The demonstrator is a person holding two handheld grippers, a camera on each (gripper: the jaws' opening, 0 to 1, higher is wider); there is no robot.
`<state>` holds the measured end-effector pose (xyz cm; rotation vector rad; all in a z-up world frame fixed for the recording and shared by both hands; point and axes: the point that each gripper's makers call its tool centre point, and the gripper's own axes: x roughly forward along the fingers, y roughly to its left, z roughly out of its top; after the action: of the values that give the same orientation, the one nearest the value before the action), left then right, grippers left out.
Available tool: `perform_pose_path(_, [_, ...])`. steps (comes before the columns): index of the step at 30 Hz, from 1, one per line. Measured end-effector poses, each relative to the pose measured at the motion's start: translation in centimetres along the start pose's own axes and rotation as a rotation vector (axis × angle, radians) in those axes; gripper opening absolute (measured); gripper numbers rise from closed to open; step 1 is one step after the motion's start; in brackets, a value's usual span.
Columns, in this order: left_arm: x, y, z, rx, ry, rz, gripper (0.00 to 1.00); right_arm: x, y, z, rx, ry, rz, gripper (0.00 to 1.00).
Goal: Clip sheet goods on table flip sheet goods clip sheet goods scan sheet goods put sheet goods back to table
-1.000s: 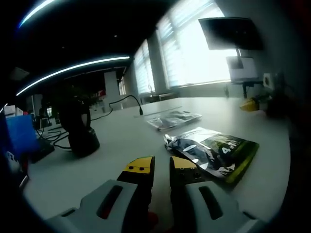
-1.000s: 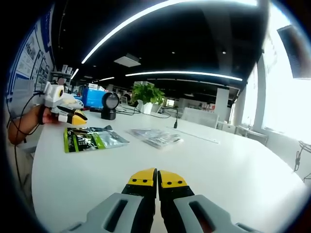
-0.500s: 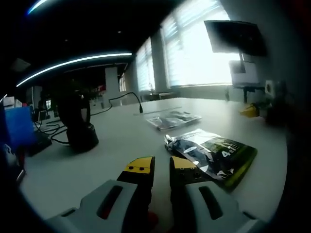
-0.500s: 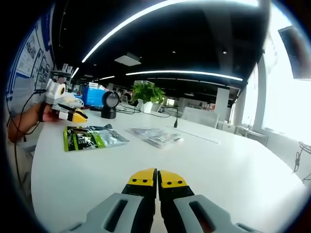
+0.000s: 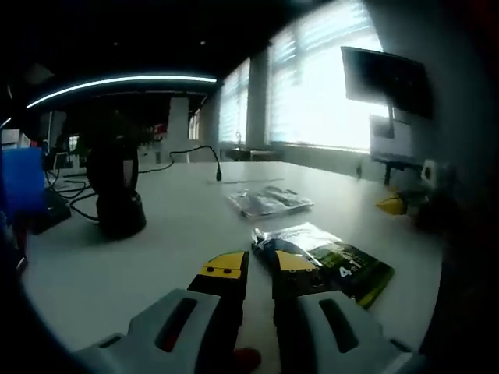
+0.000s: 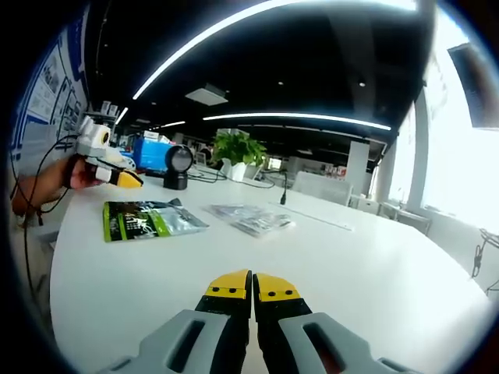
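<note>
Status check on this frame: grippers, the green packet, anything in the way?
Left gripper slightly open, empty, tips near green packet. Right gripper shut, empty, over bare table. Packet flat, unclipped. Clear packet beyond it; nothing blocking.

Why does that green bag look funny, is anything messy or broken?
Nothing looks broken or spilled. The green bag just has a crinkled silvery end and lies flat on the white table, apart from the clear packet.

Green-and-silver packet (image 6: 148, 219), white table (image 6: 374, 265)
</note>
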<state>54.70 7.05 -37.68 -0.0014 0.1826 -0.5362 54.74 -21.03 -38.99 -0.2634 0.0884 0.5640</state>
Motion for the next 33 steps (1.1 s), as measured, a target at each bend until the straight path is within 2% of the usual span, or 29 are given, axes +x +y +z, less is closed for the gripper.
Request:
perform_pose_path(3, [0.2, -0.8, -0.3, -0.086, 0.035, -0.037, 0.08, 0.0, 0.1, 0.0, 0.001, 0.000, 0.001, 0.00])
perform_pose_path(7, [0.5, -1.1, -0.5, -0.068, 0.057, -0.049, 0.10, -0.1, 0.0, 0.0, 0.012, -0.001, 0.000, 0.00])
perform_pose_path(11, [0.4, -2.6, -1.0, -0.074, 0.098, -0.076, 0.13, -0.1, 0.1, 0.0, 0.011, 0.003, 0.002, 0.00])
perform_pose_path(14, [0.4, -2.7, -1.1, -0.116, 0.125, -0.098, 0.13, -0.1, 0.2, -0.1, 0.004, 0.005, 0.003, 0.00])
perform_pose_path(17, [0.4, -3.1, -1.6, -0.204, 0.162, -0.125, 0.13, -0.1, 0.1, -0.1, 0.009, 0.002, 0.002, 0.00])
perform_pose_path(21, [0.9, -2.0, -1.8, -0.313, 0.198, -0.165, 0.13, -0.1, 0.1, 0.0, 0.015, 0.000, 0.002, 0.00])
perform_pose_path(25, [1.1, -1.8, -1.8, -0.297, 0.206, -0.158, 0.13, -0.1, 0.2, -0.1, 0.007, 0.004, 0.004, 0.00])
perform_pose_path(31, [1.8, -0.4, -1.5, -0.351, 0.228, -0.148, 0.13, -0.1, 0.1, -0.1, 0.011, 0.002, 0.004, 0.00])
perform_pose_path(33, [2.0, -0.2, -1.1, -0.416, 0.237, -0.150, 0.13, -0.1, 0.2, -0.1, 0.008, 0.003, 0.004, 0.00])
